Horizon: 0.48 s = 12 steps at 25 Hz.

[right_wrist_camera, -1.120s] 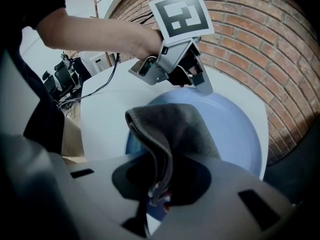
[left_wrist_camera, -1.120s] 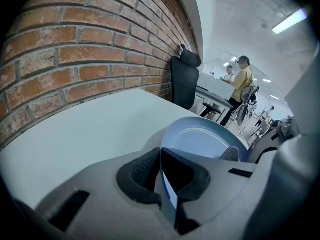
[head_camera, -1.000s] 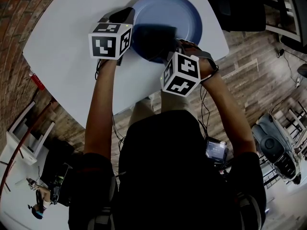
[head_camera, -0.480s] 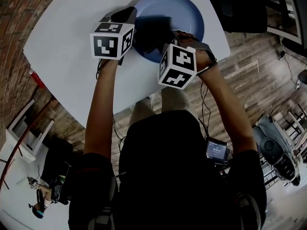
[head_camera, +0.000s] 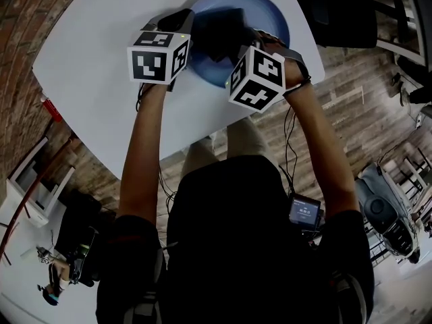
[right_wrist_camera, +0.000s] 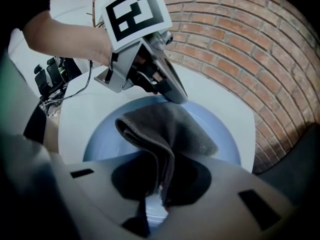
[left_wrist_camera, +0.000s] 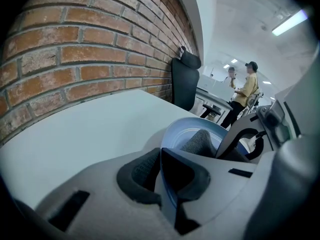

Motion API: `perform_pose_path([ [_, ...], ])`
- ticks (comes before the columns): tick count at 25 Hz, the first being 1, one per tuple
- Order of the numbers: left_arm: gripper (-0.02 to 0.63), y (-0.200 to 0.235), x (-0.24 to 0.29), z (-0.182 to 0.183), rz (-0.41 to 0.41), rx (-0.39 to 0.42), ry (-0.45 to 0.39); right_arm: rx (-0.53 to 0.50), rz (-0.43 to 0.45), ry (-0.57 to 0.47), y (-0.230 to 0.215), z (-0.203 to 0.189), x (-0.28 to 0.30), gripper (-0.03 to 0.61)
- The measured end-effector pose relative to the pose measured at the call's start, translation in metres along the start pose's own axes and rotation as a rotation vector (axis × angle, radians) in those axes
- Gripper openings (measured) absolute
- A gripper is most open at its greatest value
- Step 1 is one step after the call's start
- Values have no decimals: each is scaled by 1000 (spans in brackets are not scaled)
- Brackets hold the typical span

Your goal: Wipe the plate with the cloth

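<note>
Head view: both bare forearms [head_camera: 145, 147] reach forward over the near edge of the white table [head_camera: 94, 59]. Each ends in a marker cube [head_camera: 158, 57] that sits above the blue plate [head_camera: 275, 17].

Right gripper [right_wrist_camera: 161, 186]: jaws nearly together, pinching a fold of the dark grey cloth [right_wrist_camera: 172, 126]. The cloth rises from between the pads and spreads in a loose doubled flap over the plate's inner surface. Blue shows to either side of the flap and below the jaws. From the head view the cloth covers the near-left part of the plate, and the gripper points steeply down onto it.

Left gripper [left_wrist_camera: 161, 178]: jaws narrow, clamped on the plate's rim. The thin blue edge runs straight between the two dark pads, one inside the rim and one outside. The right gripper view shows this gripper's tip on the plate's far rim, just beyond the cloth.

The plate lies flat on the table, near the table's far right corner.

Beyond the table: a brick wall [left_wrist_camera: 75, 49] along one side, a dark office chair [left_wrist_camera: 184, 81] at the far end, and two people [left_wrist_camera: 246, 91] standing further back. Wood floor [head_camera: 351, 93] lies to the right of the table.
</note>
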<state>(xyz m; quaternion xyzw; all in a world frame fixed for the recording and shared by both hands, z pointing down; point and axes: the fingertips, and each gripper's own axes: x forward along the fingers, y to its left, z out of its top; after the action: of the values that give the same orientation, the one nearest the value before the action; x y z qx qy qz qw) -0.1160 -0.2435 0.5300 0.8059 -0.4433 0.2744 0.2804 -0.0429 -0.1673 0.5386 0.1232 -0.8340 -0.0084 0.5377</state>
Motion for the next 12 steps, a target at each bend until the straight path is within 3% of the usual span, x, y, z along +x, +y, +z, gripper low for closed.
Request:
perform_pose_path([
  [12,28,0,-1,-2,-2,-6,0,49,-70,28,-26,-15,-4,52],
])
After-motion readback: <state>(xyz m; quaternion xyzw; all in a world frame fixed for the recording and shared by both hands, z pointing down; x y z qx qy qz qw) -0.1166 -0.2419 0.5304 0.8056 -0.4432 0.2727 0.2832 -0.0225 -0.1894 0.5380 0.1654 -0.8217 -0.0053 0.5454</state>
